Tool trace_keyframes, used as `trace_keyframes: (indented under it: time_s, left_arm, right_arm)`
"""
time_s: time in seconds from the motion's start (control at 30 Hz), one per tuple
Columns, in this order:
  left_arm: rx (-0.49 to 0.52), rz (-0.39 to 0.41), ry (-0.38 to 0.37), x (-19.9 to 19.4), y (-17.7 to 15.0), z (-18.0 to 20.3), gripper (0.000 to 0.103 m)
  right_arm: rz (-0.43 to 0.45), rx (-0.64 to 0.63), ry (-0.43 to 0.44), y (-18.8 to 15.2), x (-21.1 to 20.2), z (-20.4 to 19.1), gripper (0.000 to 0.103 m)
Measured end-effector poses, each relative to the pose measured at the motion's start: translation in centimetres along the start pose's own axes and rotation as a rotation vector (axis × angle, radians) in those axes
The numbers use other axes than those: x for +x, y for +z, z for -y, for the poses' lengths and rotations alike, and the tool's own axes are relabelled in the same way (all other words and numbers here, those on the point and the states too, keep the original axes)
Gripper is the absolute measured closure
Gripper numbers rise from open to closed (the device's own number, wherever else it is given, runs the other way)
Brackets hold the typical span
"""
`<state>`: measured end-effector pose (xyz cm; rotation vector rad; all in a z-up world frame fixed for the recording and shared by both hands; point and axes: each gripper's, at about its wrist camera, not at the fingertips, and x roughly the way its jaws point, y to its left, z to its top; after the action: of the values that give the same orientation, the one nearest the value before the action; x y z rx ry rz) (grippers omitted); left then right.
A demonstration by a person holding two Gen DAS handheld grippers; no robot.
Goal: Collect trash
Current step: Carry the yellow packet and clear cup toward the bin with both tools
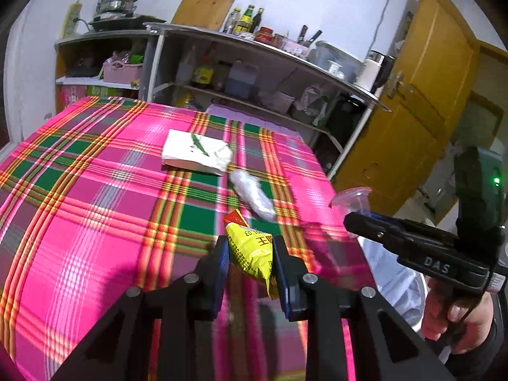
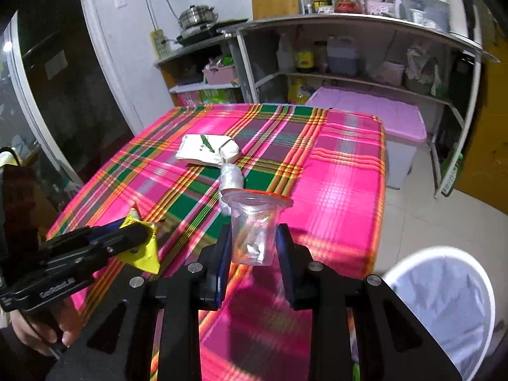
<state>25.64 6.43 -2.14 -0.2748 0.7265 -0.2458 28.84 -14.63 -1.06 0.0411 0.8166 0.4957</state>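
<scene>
Right now we hold a piece of trash in each gripper above the table with the pink plaid cloth [image 1: 95,209]. Our left gripper [image 1: 250,254] is clamped on a yellow snack wrapper [image 1: 250,250]: both blue-padded jaws press its crumpled sides, and its red-tipped end sticks out past the fingertips. In the right wrist view the same wrapper [image 2: 143,247] hangs from the left gripper [image 2: 136,233] at the left edge of the table, clear of the cloth.

Our right gripper [image 2: 254,241] is closed on a clear plastic cup [image 2: 252,231], upright, its wide rim with a red edge above the jaws and its narrower base between the pads. From the left wrist camera that cup [image 1: 352,200] shows at the tip of the right gripper [image 1: 355,219], beyond the right edge of the table, with our hand [image 1: 457,314] on the handle.

Still on the cloth, near the middle, lie a white paper packet with green print [image 2: 206,149] and, just in front of it, a crumpled clear plastic wrap [image 2: 231,177]; the two look to be touching at one corner. Low to the right of the table stands a white bin lined with a pale bag [image 2: 444,301], on the tiled floor [image 2: 412,197]. Behind the table, metal shelves [image 2: 349,76] carry bottles and containers.
</scene>
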Motion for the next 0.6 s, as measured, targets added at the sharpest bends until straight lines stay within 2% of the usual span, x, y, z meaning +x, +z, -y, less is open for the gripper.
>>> trace_keyframes:
  time_s: [0.27,0.6]
  left_arm:
    - [0.053,0.008,-0.038,-3.3,-2.2,3.8,0.075]
    - [0.106,-0.006,-0.084,-5.6,-4.7,7.9,0.075]
  right_arm:
    - [0.042,0.045,-0.001,-3.8,-5.6,0.1,0.074]
    - [0.075,0.090,-0.026,-7.0,-10.1,1.0,0.074]
